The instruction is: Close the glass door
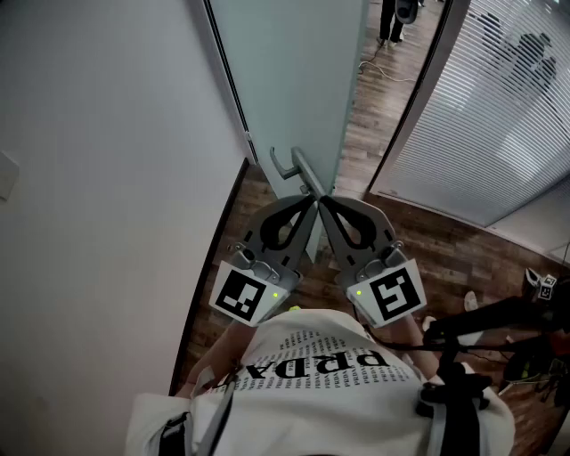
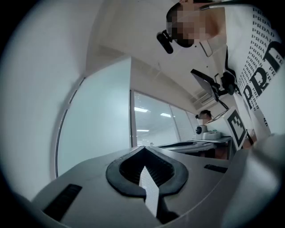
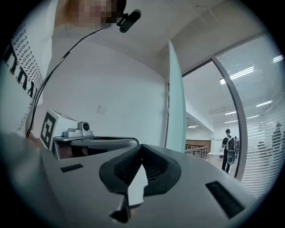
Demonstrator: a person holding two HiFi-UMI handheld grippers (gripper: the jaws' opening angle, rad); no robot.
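- Left gripper [image 1: 311, 204]: held close in front of the person's chest. The jaws are together at the tips, and the left gripper view shows nothing between the pads.
- Right gripper [image 1: 323, 201]: just beside the left one, with the two tips almost meeting. These jaws are also pressed together and empty in the right gripper view.
- Door handle [image 1: 299, 169]: a metal lever standing out from the door leaf toward the person. Both gripper tips lie just at its near end. No view settles whether either tip touches it, and neither gripper is clamped on it.
- Glass door [image 1: 285, 62]: a frosted leaf beside the white wall [image 1: 107, 134]. The right gripper view shows it almost edge-on, so it stands swung out of the doorway.
- Doorway: open along the door's right edge. Wooden floor [image 1: 383, 116] runs through the gap, between the leaf and the glass partition with blinds [image 1: 499, 107].
- Corridor: a person [image 1: 392, 18] stands well beyond the gap.
- Task status (judgement): the door is not in the closed position. The leaf has to be swung until its free edge meets the frame and the gap is gone. The grippers are placed at the handle, with shut tips suited to pushing or hooking rather than grasping.
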